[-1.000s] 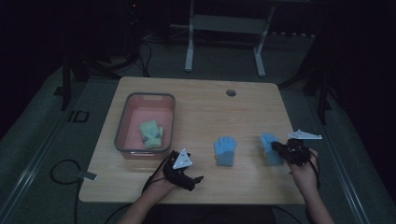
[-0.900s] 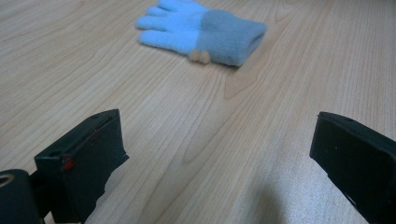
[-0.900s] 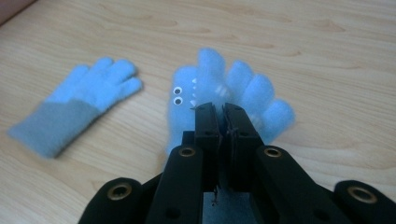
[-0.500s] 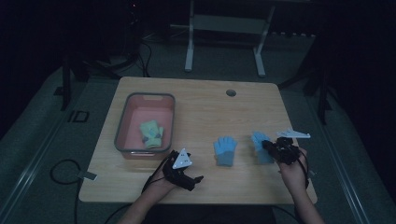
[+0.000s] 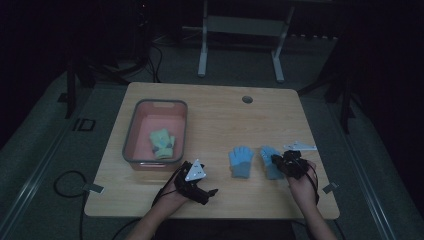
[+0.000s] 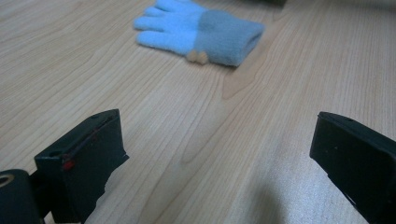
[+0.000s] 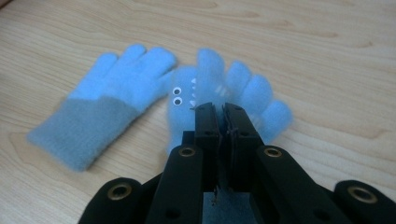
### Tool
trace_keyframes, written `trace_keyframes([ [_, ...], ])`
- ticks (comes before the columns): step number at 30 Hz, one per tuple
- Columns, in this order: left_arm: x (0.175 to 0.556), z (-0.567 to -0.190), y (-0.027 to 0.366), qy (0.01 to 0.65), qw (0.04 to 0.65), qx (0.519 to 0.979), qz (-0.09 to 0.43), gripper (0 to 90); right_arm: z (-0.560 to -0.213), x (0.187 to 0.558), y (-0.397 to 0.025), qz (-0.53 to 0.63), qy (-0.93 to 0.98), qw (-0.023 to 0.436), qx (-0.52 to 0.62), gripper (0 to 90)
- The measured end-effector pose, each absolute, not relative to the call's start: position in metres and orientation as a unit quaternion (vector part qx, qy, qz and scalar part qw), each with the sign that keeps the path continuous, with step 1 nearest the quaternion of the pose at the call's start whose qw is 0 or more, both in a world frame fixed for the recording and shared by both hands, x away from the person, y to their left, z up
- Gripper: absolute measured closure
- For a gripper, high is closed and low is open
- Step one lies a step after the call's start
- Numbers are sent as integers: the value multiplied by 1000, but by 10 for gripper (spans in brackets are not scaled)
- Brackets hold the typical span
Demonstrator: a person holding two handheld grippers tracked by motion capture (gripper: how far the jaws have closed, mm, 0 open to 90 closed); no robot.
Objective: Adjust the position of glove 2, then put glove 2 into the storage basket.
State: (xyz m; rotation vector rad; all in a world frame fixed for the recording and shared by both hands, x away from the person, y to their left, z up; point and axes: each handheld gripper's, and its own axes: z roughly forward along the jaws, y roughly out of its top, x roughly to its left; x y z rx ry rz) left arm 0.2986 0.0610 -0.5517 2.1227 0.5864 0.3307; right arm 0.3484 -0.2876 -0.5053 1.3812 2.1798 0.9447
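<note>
Glove point(image 7: 224, 93) sat pinched at its cuff in the right gripper point(image 7: 223, 109); the thin hold might slip. Left gripper point(image 6: 219, 154) gaped over worktop point(image 6: 196, 140).

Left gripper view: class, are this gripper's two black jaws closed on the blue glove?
No: the left gripper has its jaws wide apart over bare table, and the blue glove lies well beyond them, untouched.

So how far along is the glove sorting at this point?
One yellow-green glove already lies in the pink bin. The right gripper is clamped on a blue glove with googly eyes. The second blue glove lies on the table; the left gripper sits open.
</note>
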Motion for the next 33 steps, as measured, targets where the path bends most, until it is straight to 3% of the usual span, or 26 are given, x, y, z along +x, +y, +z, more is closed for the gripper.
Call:
trace_keyframes([
  [6, 298, -552, 61, 235, 441, 856, 132, 27, -511, 351, -289, 334, 775, 192, 501, 843],
  [12, 298, -551, 61, 233, 442, 856, 134, 27, -524, 355, -286, 325, 780, 180, 504, 762],
  [14, 298, -551, 62, 235, 445, 854, 132, 27, -529, 358, -285, 322, 784, 169, 502, 709],
  [15, 297, -551, 63, 229, 456, 851, 121, 27, -533, 361, -285, 320, 791, 150, 499, 629],
  [21, 297, -550, 63, 228, 456, 851, 128, 27, -530, 363, -290, 324, 804, 145, 476, 521],
  [33, 297, -551, 63, 226, 453, 853, 123, 27, -524, 373, -312, 343, 861, 140, 347, 540],
])
